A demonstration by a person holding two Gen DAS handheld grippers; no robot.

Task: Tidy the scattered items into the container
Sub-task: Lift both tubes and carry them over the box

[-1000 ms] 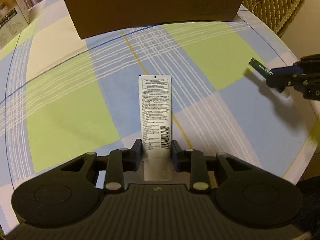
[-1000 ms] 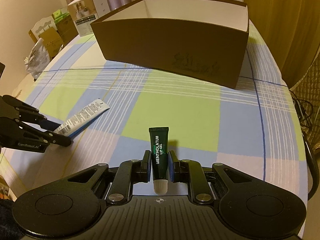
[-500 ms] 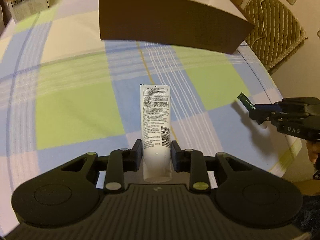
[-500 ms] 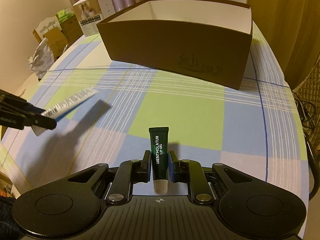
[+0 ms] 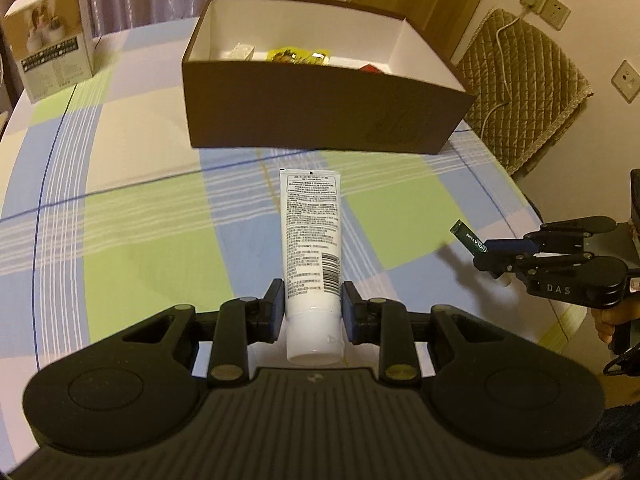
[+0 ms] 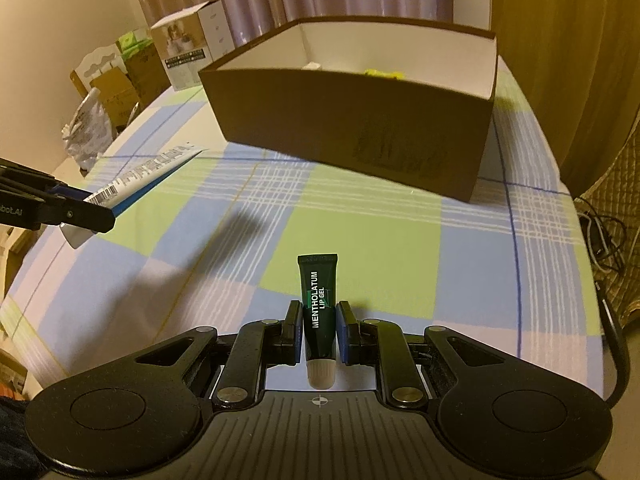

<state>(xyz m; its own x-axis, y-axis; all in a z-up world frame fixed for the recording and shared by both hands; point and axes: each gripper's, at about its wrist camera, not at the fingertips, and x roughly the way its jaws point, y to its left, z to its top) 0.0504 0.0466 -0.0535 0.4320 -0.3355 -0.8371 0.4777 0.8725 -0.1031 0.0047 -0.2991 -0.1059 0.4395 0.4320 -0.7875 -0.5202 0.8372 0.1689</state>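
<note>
Gripping a white plastic tube (image 5: 311, 248) near its capped end, the left gripper (image 5: 312, 312) clamps its blue-padded fingers on both sides of the smooth, flattened body; fine black print and a barcode cover the face, and the crimped end points up the frame toward the box. In the right wrist view the right gripper (image 6: 319, 334) is closed on a small dark green lip gel tube (image 6: 319, 308) with white lettering and a pale ribbed cap at the bottom.

The container, a brown cardboard box (image 5: 320, 112) with a white inner lining, sits in the upper middle of the left wrist view, open at the top; a yellow packet (image 5: 298, 56) and a small white carton (image 5: 242, 52) lie inside. Both tubes are outside it, held above the checked tablecloth (image 5: 140, 220) of green, blue and cream squares with thin white stripes.

At upper left stands a white product carton (image 5: 50, 60). At upper right a quilted tan cover (image 5: 524, 84) drapes over a chair, with a white cord running up to wall sockets (image 5: 544, 4). Nothing lies on the cloth between the tubes and the box.
</note>
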